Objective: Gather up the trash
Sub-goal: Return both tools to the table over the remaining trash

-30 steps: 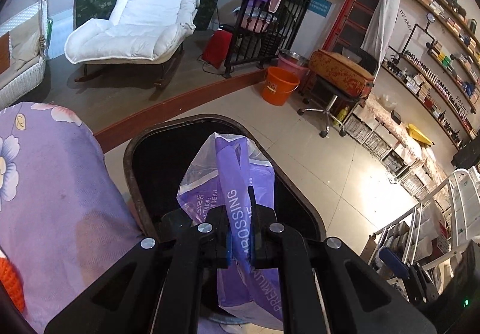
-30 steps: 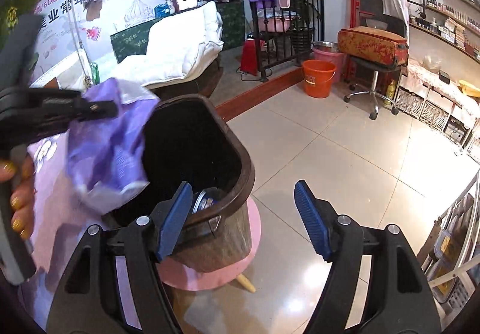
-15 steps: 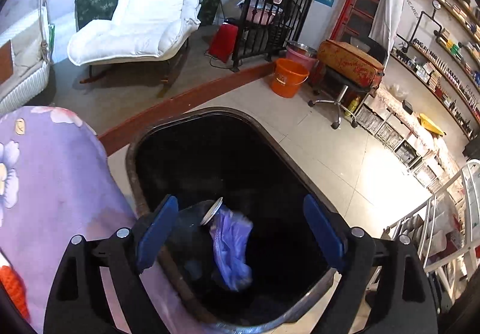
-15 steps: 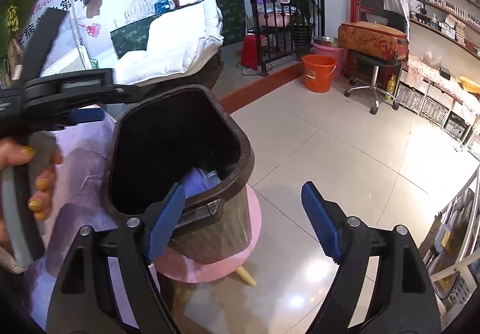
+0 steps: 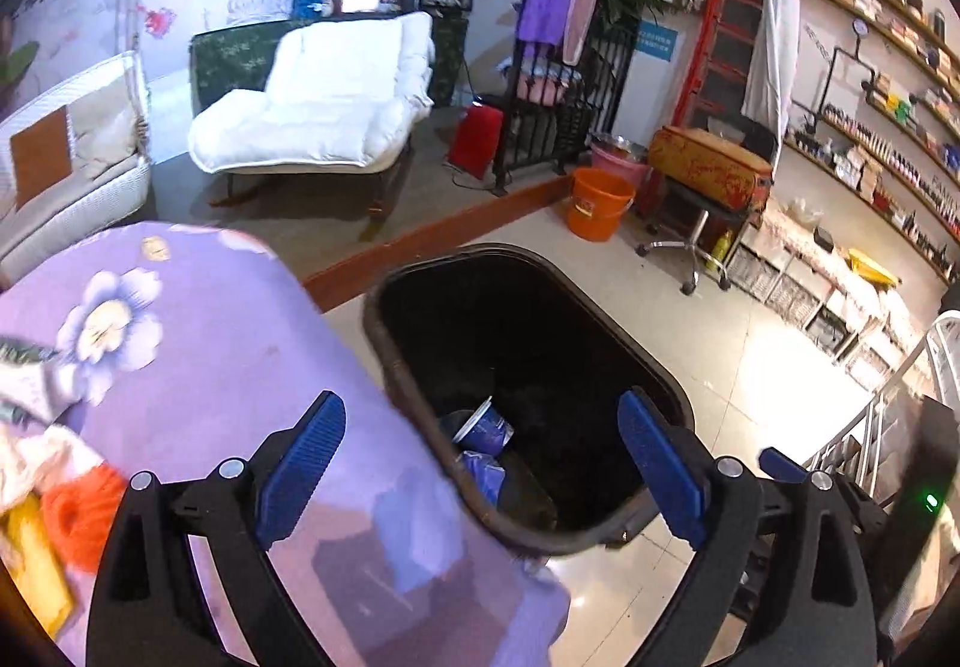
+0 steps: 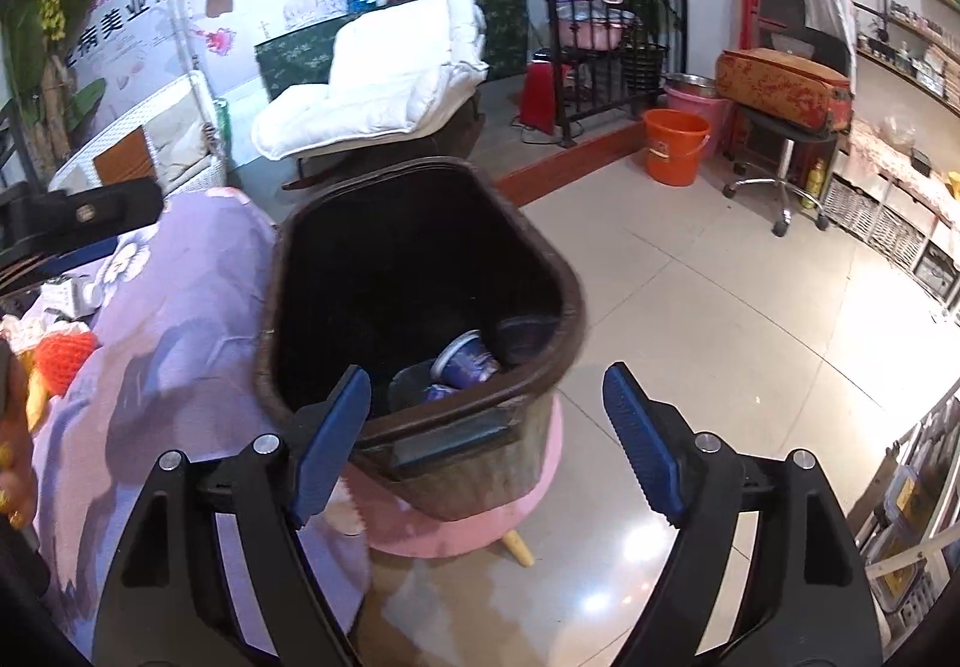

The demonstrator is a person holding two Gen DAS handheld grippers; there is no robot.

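Note:
A dark brown trash bin point(image 5: 654, 367) point(image 6: 540, 259) stands on a pink stool point(image 6: 480, 523) beside a table with a purple floral cloth point(image 5: 198, 367) point(image 6: 180, 343). Inside the bin lie a purple cup point(image 5: 483, 424) point(image 6: 465, 358) and a purple plastic wrapper point(image 5: 483, 478). My left gripper point(image 5: 480, 463) is open and empty above the bin's near rim. My right gripper point(image 6: 489, 433) is open and empty, level with the bin's front wall.
On the table's left lie an orange ball-like thing point(image 5: 75, 514) point(image 6: 63, 355), a yellow item point(image 5: 30, 559) and crumpled paper point(image 5: 30, 379). A white recliner point(image 5: 324, 97), orange bucket point(image 5: 597, 202), swivel stool point(image 5: 702, 199) and shelves point(image 5: 882, 85) stand around a tiled floor.
My left gripper opened and dropped the purple wrapper into the bin, then drew back and left toward the table. The right gripper stayed open and barely moved.

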